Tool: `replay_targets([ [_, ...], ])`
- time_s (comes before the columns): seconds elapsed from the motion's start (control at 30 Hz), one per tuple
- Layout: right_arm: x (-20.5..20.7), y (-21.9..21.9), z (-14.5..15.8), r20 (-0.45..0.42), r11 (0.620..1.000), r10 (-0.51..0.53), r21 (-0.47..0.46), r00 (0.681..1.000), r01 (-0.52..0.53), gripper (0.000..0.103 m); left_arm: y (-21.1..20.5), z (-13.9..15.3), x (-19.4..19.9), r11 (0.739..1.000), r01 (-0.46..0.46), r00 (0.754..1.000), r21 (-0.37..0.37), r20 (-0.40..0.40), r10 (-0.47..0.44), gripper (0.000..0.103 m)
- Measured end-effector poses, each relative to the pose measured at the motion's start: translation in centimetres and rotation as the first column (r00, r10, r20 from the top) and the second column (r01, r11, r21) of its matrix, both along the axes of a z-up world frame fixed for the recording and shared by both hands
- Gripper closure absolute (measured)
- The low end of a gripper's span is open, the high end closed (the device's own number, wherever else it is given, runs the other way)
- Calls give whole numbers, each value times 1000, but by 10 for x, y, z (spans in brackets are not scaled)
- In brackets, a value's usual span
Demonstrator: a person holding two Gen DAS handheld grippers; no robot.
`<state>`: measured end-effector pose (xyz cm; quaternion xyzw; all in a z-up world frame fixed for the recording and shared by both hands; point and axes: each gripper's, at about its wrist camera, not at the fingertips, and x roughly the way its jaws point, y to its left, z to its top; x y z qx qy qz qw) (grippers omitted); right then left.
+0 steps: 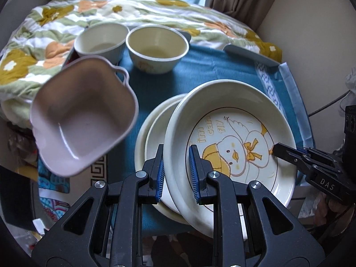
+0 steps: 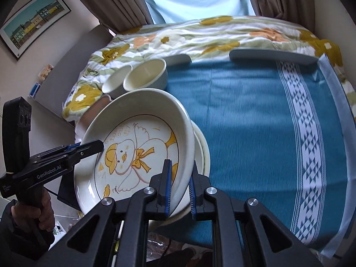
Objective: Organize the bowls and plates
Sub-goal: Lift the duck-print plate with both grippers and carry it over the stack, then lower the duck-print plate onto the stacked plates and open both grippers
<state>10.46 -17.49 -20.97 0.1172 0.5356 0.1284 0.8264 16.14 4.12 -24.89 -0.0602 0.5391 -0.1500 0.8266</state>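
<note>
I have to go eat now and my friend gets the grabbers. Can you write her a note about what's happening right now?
Left tool: shut on the near rim of the duck plate.
Right tool: shut on the opposite rim of the same plate; both carry it tilted.
Under it: a stack of plain plates on the blue cloth.
At the far edge: two cream bowls, side by side.
Pink bowl: left of the plates; what it rests on is unclear.
Done: some plates stacked.
Left: probably settle the duck plate on the stack, then sort the bowls.
</note>
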Motion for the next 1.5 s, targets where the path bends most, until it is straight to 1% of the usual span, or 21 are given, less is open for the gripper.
replay_targets([
  [0.13,-5,1,-16,-9,999,-14,-39,1000,14,90,-3,-22,3,1000,12,1000,-5,-25,-12,85],
  [0.23,-6,1,-26,-18,999,-24,-46,1000,23,90,-6,-34,9,1000,10,999,-13,-38,-11,85],
  [0.47,-7,1,-30,-11,997,-34,-70,999,34,90,-10,-45,13,1000,12,999,-7,-48,-12,84],
  [0.53,-7,1,-31,-11,997,-39,-65,999,38,90,-13,-47,13,1000,17,999,23,-45,-16,84],
  [0.63,-7,3,-30,-7,997,-42,-67,999,42,90,-17,-48,14,999,21,999,45,-35,-20,84],
  [0.7,-7,4,-31,-6,997,-42,-71,999,42,90,-21,-46,13,996,31,999,82,-14,-30,84],
  [0.77,-7,5,-30,0,996,-40,-73,999,40,90,-28,-44,12,988,45,999,148,12,-47,84],
  [0.83,-8,5,-28,12,996,-40,-77,999,40,90,-33,-42,11,979,51,998,197,26,-57,84],
  [0.9,-9,6,-26,24,996,-42,-74,999,44,90,-41,-40,8,961,60,996,270,46,-76,84],
  [0.97,-9,6,-25,31,996,-45,-76,998,48,90,-50,-38,4,936,71,991,346,80,-105,84],
  [1.03,-9,5,-25,31,996,-51,-70,998,53,90,-57,-38,3,914,77,988,399,94,-125,84],
  [1.13,-9,5,-26,32,996,-53,-74,998,55,90,-60,-39,1,895,81,984,438,105,-141,84],
  [1.27,-8,8,-27,35,995,-45,-86,998,48,90,-59,-37,-1,882,75,982,466,120,-147,84],
  [1.33,-7,9,-29,35,994,-44,-95,998,47,90,-60,-37,-2,868,70,979,492,135,-155,84],
  [1.5,-7,15,-30,47,990,-29,-140,998,36,90,-59,-37,-1,868,70,978,491,138,-157,84],
])
